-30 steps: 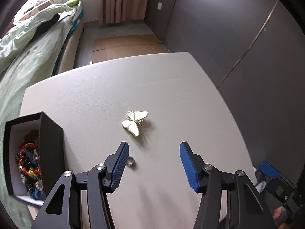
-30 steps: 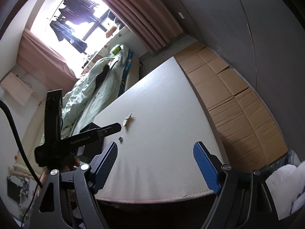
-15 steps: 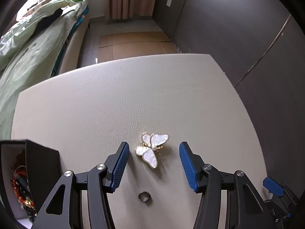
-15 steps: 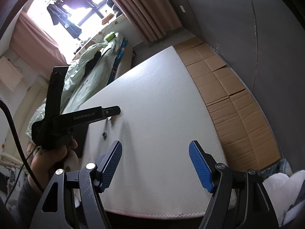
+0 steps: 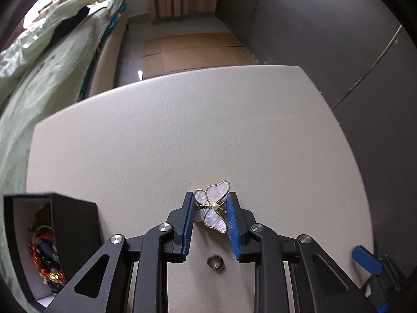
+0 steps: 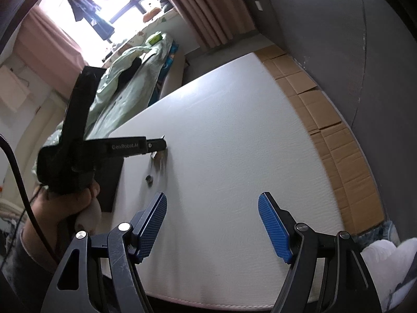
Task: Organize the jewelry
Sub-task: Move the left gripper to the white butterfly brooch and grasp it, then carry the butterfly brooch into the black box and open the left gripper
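The left hand-held gripper is pinched on the butterfly brooch low over the counter, gripping only thin wing edges; these may slip or twist free on the way to the black box. A small ring lies loose underneath. The right hand-held gripper hangs wide, holding nothing

Cut off at lower left of the frame: open black jewelry box; tangled colourful beads inside indistinct.
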Action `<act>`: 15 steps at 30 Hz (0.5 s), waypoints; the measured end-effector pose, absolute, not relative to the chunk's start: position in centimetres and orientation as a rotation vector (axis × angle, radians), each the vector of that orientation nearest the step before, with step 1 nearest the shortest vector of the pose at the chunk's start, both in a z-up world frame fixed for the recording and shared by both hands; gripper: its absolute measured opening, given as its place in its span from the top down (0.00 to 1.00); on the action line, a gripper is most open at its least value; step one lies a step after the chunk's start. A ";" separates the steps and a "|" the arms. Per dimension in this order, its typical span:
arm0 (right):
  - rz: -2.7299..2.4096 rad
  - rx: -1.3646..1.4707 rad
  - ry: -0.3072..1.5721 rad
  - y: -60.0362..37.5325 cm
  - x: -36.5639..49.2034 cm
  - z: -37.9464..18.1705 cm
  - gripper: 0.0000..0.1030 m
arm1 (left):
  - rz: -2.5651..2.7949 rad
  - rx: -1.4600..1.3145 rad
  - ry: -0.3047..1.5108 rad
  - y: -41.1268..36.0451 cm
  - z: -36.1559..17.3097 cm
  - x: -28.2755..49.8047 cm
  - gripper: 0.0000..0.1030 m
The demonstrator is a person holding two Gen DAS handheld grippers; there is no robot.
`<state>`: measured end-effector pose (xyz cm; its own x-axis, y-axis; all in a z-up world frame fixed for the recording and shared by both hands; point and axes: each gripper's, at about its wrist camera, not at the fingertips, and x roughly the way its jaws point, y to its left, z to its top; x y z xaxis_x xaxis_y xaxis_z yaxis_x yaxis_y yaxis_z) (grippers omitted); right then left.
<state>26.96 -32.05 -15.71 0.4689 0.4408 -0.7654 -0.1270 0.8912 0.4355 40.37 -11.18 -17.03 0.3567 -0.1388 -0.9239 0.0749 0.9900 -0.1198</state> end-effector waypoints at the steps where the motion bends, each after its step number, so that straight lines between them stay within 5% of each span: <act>1: 0.359 0.335 1.034 -31.8 26.9 -15.8 0.28 | -0.145 -0.068 1.196 -11.0 -16.9 40.2 0.75; 8: 0.386 0.283 1.041 -29.8 26.8 -15.8 0.29 | -0.197 -0.114 1.135 -9.7 -13.5 37.9 0.75; 15: 0.457 0.190 1.038 -26.7 26.7 -16.1 0.56 | -0.217 -0.154 1.050 -7.3 -9.3 35.9 0.75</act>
